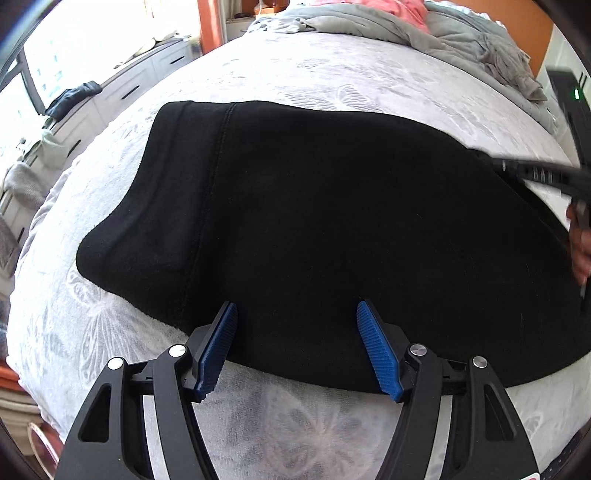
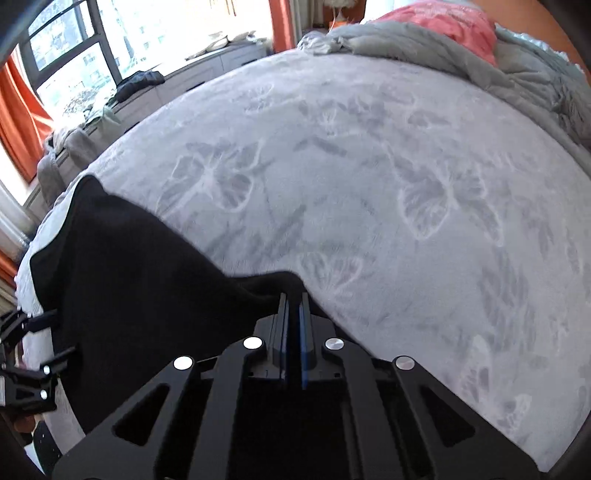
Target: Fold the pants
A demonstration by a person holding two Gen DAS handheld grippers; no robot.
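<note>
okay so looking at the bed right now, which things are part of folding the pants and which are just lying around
Part of the job:
black pants, spread on the bed
left gripper, open over the near edge
right gripper, shut on the pants' edge

Just lying around:
grey blanket
pink pillow
dark clothes on the drawers

A bedroom in a home: a wide bed (image 2: 369, 166) with a pale butterfly-patterned cover, a rumpled grey blanket (image 2: 461, 55) and pink bedding (image 2: 454, 26) at its far edge, white drawers (image 1: 122, 88) under a sunny window (image 2: 74, 48), and orange curtains (image 2: 18, 110).
</note>
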